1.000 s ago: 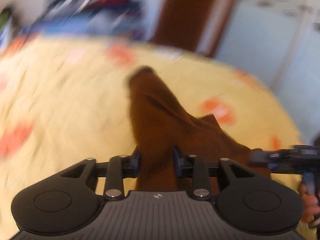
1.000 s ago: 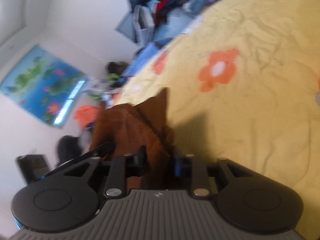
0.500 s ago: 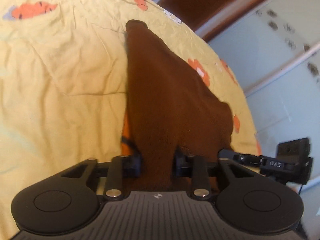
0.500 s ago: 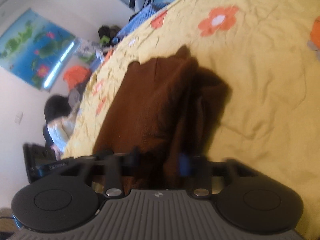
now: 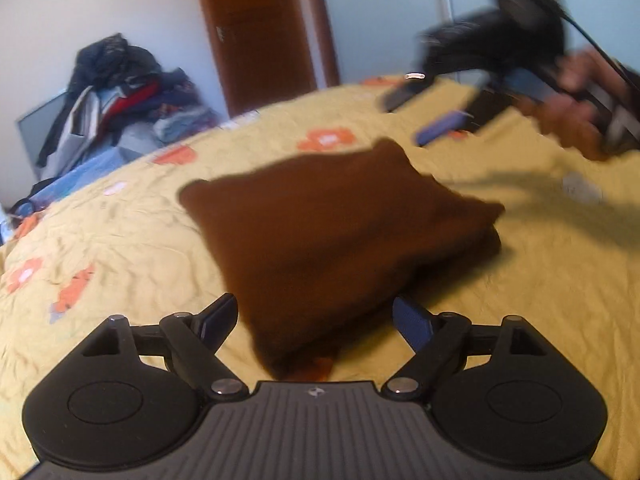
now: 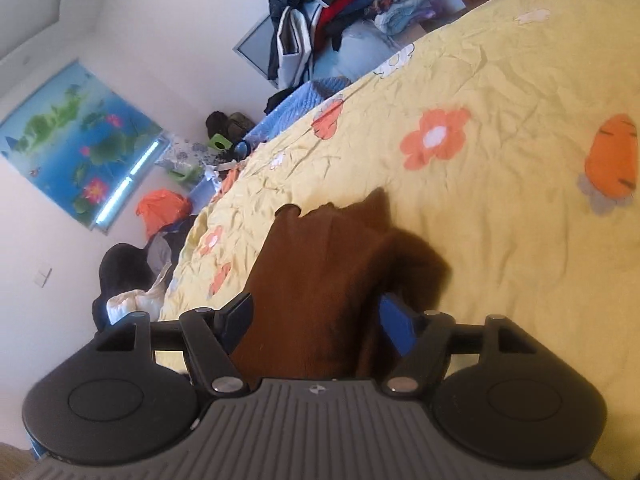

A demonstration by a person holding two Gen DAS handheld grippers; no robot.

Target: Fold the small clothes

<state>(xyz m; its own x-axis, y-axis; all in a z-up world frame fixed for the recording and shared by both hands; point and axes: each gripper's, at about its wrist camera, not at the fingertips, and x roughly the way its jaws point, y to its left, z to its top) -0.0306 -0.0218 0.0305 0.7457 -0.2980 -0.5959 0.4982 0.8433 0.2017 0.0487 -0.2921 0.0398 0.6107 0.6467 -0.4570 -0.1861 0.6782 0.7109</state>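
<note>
A brown knitted garment [image 5: 340, 220] lies folded in a rough square on the yellow flowered bedspread [image 5: 120, 240]. My left gripper [image 5: 316, 320] stands just before its near corner. Its jaws are opening wide, the corner lies loose between them, and neither pad presses on it. In the left wrist view my right gripper [image 5: 424, 114] hangs blurred above the bed past the garment's far right corner, held by a hand [image 5: 572, 92]. In the right wrist view the garment [image 6: 320, 280] shows between and below the right gripper's [image 6: 316, 324] opening jaws, not gripped.
A heap of dark and coloured clothes [image 5: 120, 80] is piled beyond the bed's far left edge. A brown door [image 5: 260, 32] and pale wardrobe panels [image 5: 380, 20] stand behind. The right wrist view shows bare bedspread [image 6: 500, 200] to the right and a blue pond poster [image 6: 72, 136].
Both grippers were shut on the brown garment and have let it go. It now lies flat and folded. The left gripper rolled level and drew back; the right one lifted off.
</note>
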